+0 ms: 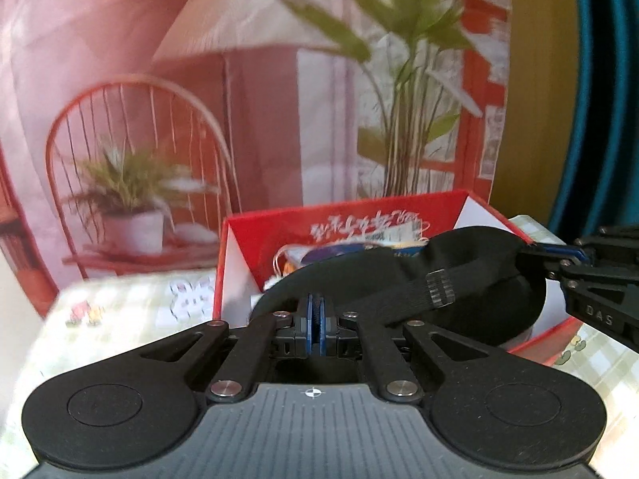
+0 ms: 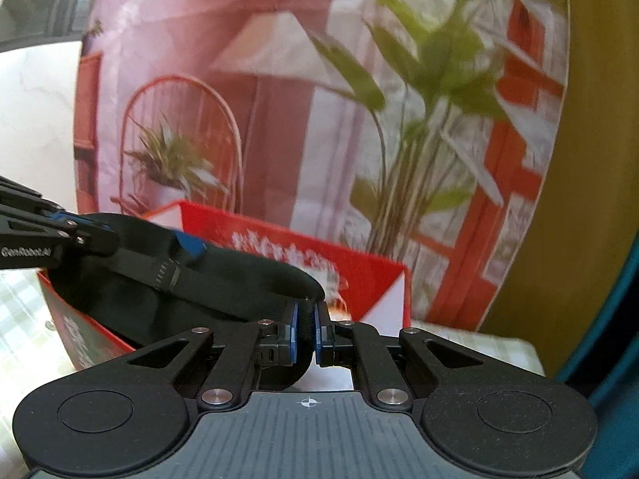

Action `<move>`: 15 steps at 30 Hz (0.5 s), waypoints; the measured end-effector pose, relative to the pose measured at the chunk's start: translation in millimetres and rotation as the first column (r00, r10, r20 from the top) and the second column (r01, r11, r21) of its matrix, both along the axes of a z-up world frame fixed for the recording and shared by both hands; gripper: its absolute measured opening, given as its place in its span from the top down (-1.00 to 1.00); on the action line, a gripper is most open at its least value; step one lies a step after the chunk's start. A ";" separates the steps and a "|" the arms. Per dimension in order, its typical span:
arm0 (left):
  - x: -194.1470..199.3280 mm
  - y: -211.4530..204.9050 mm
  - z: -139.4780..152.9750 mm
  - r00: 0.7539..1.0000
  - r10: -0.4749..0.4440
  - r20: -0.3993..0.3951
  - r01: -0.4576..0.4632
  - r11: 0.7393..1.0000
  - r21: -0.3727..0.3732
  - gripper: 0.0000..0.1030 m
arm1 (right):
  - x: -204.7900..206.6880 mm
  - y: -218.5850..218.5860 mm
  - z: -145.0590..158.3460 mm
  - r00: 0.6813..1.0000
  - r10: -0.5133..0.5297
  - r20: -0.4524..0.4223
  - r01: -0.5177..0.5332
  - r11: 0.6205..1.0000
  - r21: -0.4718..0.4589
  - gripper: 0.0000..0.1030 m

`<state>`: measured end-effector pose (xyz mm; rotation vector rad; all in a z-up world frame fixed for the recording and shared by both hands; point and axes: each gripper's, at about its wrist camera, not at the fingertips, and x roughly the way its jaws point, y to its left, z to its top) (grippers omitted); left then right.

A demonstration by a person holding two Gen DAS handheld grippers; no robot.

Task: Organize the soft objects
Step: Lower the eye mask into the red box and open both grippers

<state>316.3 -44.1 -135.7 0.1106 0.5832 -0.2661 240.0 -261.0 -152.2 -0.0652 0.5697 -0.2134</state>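
Note:
A black padded eye mask (image 1: 459, 255) with an elastic strap hangs stretched between my two grippers, over an open red box (image 1: 319, 219). My left gripper (image 1: 315, 319) is shut on the mask's left end. My right gripper (image 1: 551, 255) comes in from the right edge and pinches the other end. In the right wrist view the right gripper (image 2: 305, 327) is shut on the mask (image 2: 223, 275) with black fabric between its blue pads. The left gripper (image 2: 96, 235) holds the far end over the red box (image 2: 359, 275). Small packets lie inside the box.
The box stands on a table under a pale checked cloth (image 1: 120, 311) with cartoon prints. Close behind it hangs a printed backdrop (image 1: 239, 99) of a lamp, a chair and plants. A yellow and teal surface (image 1: 579, 80) rises at the right.

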 end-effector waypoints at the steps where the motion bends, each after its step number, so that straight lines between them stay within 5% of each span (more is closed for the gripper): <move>1: 2.2 2.8 -2.4 1.000 -0.002 -0.015 0.002 1.000 -0.016 0.91 | 0.8 -3.3 -2.6 1.000 -0.013 -0.008 0.013 1.000 0.011 0.86; 8: -0.2 9.0 -4.2 0.999 -0.022 -0.036 0.020 0.999 -0.034 0.80 | -3.8 -7.8 -13.4 0.999 -0.021 -0.039 0.022 0.999 0.042 0.86; 10: -3.0 11.4 -0.7 0.999 -0.038 -0.032 0.036 0.998 -0.052 0.57 | -6.7 -7.7 -14.0 0.999 -0.029 -0.041 0.031 0.998 0.055 0.85; 12: -6.0 12.6 3.0 0.999 -0.041 -0.025 0.040 0.998 -0.058 -0.08 | -10.4 -7.0 -12.2 0.999 -0.034 -0.040 0.036 0.997 0.063 0.83; 15: -12.0 14.1 9.0 0.999 -0.037 -0.004 0.037 0.998 -0.050 -0.36 | -16.8 -5.1 -8.5 0.998 -0.040 -0.040 0.042 0.997 0.070 0.76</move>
